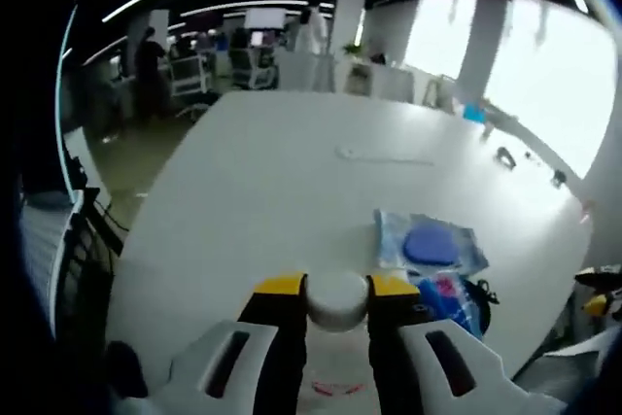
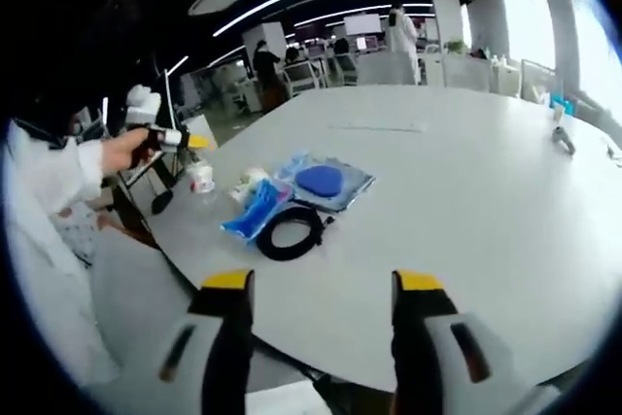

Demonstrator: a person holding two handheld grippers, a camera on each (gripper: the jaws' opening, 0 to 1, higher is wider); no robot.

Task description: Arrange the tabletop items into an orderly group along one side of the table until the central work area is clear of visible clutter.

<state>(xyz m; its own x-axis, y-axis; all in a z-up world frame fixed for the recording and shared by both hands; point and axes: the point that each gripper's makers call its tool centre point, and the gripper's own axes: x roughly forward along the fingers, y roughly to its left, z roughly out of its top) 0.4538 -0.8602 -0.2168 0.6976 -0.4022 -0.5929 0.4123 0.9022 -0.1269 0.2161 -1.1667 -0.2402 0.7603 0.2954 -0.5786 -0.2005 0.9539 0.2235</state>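
Gripping a small clear bottle with a white round cap [image 1: 336, 300] at lower centre, your left gripper [image 1: 336, 291] clamps the rigid, light, slippery cap; hold low. Your right gripper [image 2: 324, 284] hangs released below the black cable coil [image 2: 290, 230].

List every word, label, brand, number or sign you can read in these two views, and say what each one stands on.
None can be read.
Clear bottle held in the left tool: reddish marks near its base, too blurred to read.
Blue packets beside the black cable coil: any print is too small to tell.
Bagged blue disc: no legible label.
Bright screens across the room: blank glare.
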